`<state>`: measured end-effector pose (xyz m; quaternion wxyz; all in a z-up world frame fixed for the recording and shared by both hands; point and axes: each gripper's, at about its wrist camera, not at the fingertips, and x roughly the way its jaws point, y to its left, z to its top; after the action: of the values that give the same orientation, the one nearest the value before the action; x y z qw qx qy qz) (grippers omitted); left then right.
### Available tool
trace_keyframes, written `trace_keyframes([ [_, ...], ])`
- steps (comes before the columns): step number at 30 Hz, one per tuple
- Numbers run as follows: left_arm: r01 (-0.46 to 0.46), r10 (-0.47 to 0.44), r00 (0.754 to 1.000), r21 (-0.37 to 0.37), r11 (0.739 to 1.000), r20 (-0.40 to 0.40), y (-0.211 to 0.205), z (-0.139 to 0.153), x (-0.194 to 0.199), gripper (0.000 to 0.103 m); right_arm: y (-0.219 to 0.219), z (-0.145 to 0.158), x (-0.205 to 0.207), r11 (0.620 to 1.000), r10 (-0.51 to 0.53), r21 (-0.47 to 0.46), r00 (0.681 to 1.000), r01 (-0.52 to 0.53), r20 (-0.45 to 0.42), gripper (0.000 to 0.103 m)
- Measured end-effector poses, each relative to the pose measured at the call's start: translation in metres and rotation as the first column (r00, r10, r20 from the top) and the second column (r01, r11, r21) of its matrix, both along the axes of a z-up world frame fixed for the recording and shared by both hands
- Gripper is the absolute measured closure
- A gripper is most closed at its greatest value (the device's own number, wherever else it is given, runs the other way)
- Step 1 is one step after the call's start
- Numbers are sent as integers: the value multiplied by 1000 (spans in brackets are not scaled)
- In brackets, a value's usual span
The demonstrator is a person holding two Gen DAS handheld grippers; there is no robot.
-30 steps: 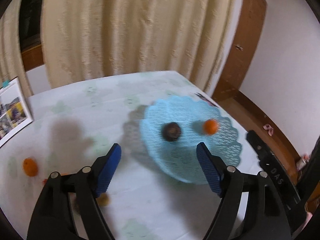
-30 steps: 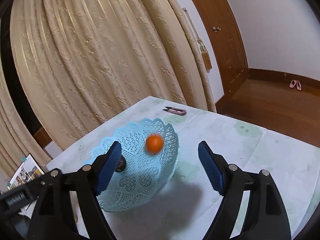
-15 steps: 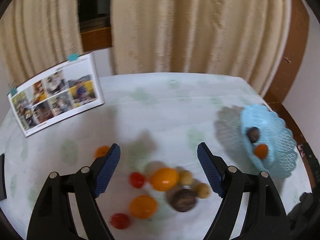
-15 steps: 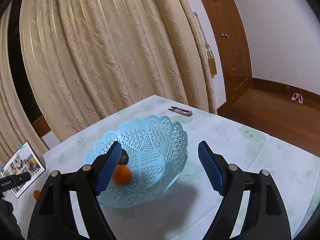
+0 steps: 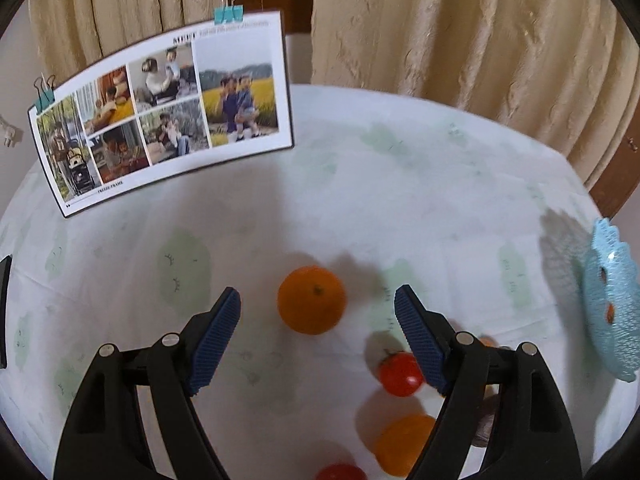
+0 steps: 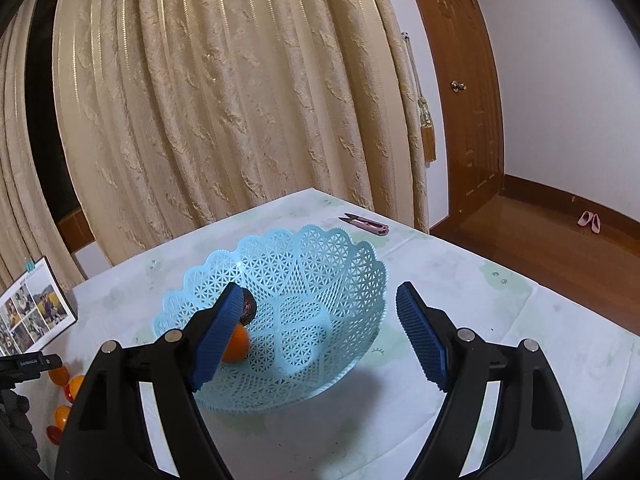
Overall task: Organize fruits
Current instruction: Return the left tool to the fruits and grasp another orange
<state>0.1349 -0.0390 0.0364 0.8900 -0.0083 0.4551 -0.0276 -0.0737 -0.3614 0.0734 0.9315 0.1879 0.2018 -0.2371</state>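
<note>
Pale tablecloth (image 5: 400,208): left gripper (image 5: 318,310) spread, empty, over an orange (image 5: 311,299); right gripper (image 6: 318,308) spread (nothing held) before the blue basket (image 6: 320,264).

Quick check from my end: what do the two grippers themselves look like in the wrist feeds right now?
Both match. The left gripper and right gripper each have two black plastic arms with round silver pins, ending in jaws faced with blue ribbed pads. No cables, sleeves or hands show in either view.
</note>
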Motion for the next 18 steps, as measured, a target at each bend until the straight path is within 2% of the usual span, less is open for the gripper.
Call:
trace_keyframes([
  [3,-3,3,1000,3,1000,-12,2,-8,5,31,4,-1,3,1000,14,-15,1000,-14,-8,23],
  [7,-6,6,999,-3,1000,-43,6,-17,10,56,10,-1,6,999,35,-36,999,-35,-15,23],
  [10,3,-3,999,-19,1000,-44,6,-16,9,63,15,0,6,997,56,-54,998,-56,-6,23],
  [14,12,-13,1000,-34,999,-22,6,-3,4,63,28,3,7,991,86,-102,996,-85,2,23],
  [18,19,-17,999,-52,998,27,6,19,-4,63,45,12,5,984,161,-78,987,-161,2,23],
])
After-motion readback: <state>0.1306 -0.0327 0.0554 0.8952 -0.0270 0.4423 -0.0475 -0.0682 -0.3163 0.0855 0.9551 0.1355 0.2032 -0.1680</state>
